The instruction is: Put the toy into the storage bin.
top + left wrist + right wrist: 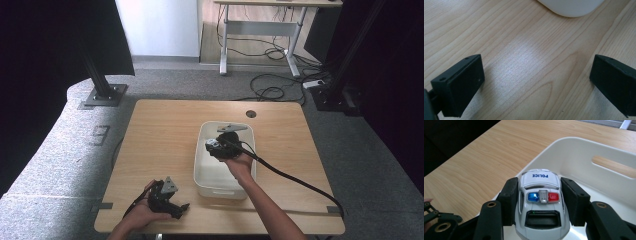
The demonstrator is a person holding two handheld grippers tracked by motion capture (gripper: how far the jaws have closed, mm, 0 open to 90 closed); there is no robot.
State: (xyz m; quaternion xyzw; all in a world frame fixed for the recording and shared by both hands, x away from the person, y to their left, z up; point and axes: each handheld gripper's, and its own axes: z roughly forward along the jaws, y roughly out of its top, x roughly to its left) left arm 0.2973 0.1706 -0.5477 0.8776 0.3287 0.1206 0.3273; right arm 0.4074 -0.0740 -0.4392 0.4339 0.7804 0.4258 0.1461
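A white toy police car (541, 202) with blue and red roof lights and the word POLICE on its hood sits between the two black jaws of my right gripper (537, 195), which is shut on its sides. In the high view the right gripper (218, 146) holds the car (212, 146) over the left part of the white bin (205, 176). My left gripper (179, 210) rests near the table's front edge, left of the bin. Its jaws stand wide apart, with bare wood between them (536, 75).
The white bin's rounded corner (571, 7) lies just beyond the left gripper. The bin has a slot handle (614, 166) in its far wall. A black cable (295, 180) trails from the right gripper across the table (160, 130). A round hole (251, 113) is near the table's back edge.
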